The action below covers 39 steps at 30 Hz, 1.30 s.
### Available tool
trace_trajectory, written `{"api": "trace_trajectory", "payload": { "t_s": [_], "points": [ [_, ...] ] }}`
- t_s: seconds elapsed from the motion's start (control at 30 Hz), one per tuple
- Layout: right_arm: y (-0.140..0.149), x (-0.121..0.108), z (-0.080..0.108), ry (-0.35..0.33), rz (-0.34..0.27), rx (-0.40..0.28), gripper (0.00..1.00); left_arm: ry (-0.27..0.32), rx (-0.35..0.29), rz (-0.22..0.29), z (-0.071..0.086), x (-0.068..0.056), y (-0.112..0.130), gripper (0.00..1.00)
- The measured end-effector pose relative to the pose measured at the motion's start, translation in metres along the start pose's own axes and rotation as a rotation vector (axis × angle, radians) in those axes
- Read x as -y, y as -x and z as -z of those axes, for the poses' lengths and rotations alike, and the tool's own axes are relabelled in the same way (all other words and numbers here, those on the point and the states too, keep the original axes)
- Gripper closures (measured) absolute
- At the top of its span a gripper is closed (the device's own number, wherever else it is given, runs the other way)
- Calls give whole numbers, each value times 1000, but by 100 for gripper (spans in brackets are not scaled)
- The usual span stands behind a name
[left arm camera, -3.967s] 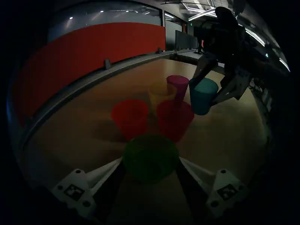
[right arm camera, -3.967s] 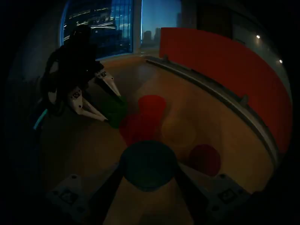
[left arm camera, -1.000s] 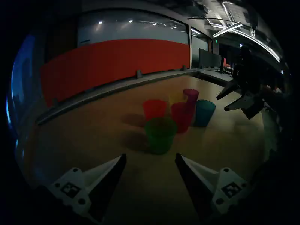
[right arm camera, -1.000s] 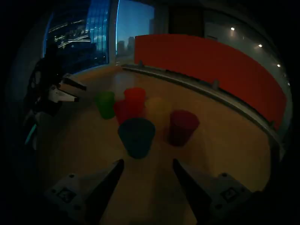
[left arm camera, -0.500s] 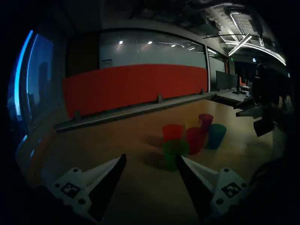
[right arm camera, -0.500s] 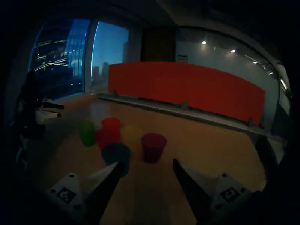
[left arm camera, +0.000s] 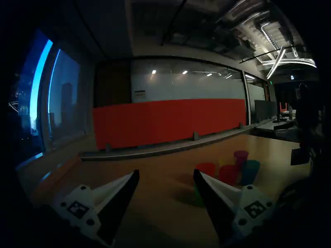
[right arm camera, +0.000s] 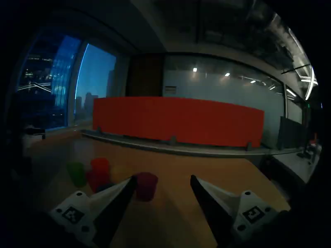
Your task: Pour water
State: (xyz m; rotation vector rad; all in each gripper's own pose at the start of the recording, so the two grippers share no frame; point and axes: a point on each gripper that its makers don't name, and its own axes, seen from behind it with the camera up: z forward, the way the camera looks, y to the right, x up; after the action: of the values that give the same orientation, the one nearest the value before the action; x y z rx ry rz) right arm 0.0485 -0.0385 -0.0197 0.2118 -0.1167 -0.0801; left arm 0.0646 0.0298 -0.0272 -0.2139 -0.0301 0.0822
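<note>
Dim wooden tabletop (left arm camera: 165, 211) lies under the left tongs (left arm camera: 165, 170) and right tongs (right arm camera: 163, 177), both spread and pinching nothing. Past them the magenta cup (right arm camera: 146, 186) stands upright, with the teal cup (left arm camera: 250, 170) just beside it, a red cup (left arm camera: 205, 168) and green cup (right arm camera: 76, 172) near it, and a red partition (right arm camera: 178, 120) well behind it. No cup is held or tilted, so no pouring is under way; I judge the task either done or not begun, water being too dark to see.
</note>
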Motion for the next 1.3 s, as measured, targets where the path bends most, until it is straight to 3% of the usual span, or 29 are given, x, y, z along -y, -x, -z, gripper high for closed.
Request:
{"api": "trace_trajectory", "payload": {
  "t_s": [0.27, 0.5, 1.07, 1.3],
  "points": [
    [-23, -8, 8, 93, -22, -107, 0, -99, -70, 16, 11, 16, -18, 3],
    [-35, -27, 16, 193, -59, -173, 0, -127, -94, 52, 16, 18, -25, 3],
    [-21, -38, 28, 251, -106, -183, 0, -227, -88, 2, 11, 33, -5, 3],
    [-17, -41, 31, 258, -139, -175, 0, -238, -91, -6, 5, 29, 8, 3]
  ]
}}
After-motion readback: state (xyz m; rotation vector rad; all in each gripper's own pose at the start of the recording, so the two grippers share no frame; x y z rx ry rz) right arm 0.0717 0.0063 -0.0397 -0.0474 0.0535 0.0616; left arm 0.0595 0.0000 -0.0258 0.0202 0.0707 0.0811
